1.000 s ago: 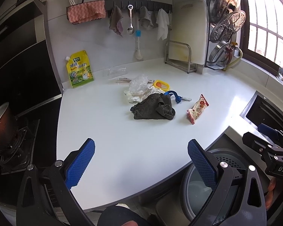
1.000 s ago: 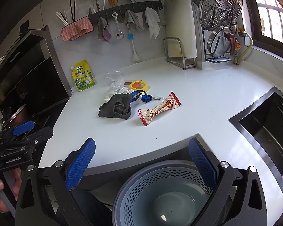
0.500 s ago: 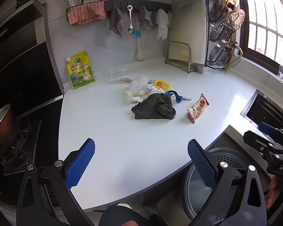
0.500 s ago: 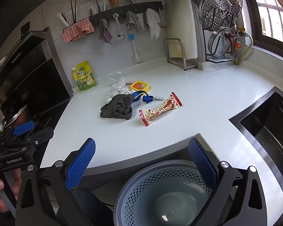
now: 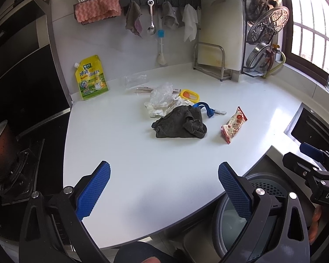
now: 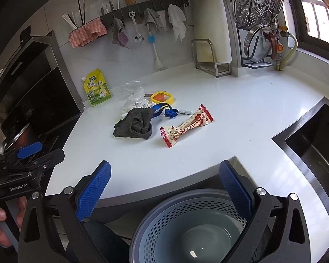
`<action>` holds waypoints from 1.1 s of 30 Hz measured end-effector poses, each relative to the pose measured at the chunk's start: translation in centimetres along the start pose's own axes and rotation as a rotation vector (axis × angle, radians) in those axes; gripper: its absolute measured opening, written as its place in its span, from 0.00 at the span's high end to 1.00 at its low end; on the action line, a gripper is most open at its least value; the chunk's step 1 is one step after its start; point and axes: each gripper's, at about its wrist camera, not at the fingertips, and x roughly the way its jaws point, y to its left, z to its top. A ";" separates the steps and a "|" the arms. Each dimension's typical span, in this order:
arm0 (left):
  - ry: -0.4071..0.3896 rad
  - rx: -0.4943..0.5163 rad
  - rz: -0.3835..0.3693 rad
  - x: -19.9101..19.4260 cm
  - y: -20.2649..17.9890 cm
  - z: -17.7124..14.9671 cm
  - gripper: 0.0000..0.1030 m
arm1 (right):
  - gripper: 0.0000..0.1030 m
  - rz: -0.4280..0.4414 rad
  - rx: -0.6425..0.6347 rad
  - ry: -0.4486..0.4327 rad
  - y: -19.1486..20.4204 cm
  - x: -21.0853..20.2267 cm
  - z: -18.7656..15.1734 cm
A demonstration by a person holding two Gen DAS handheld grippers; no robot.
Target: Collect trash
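1. Left wrist view: the left gripper point(image 5: 163, 182) hovers released over the table's point(image 5: 129, 153) near edge; the snack wrapper point(image 5: 234, 125) lies mid-table beside a grey rag point(image 5: 179, 125).
2. Right wrist view: the right gripper point(image 6: 164, 182) hangs released above the bin point(image 6: 186, 230). Nothing is collected yet; next, I'd reach for the wrapper.
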 end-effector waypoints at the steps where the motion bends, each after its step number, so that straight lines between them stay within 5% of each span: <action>1: 0.002 -0.001 0.002 0.1 0.0 0.0 0.06 | 0.08 0.003 0.001 0.000 -0.1 0.1 0.1; 18: 0.026 0.017 0.001 2.5 -0.6 0.1 0.06 | 0.08 0.006 0.012 0.011 -1.0 1.1 0.1; 30: 0.202 -0.007 -0.110 15.7 -1.8 4.7 0.06 | 0.08 -0.013 -0.018 0.022 -1.6 5.1 3.1; 33: 0.204 0.019 -0.086 18.4 -2.5 5.6 0.08 | 0.08 -0.016 -0.010 0.028 -2.3 5.9 3.4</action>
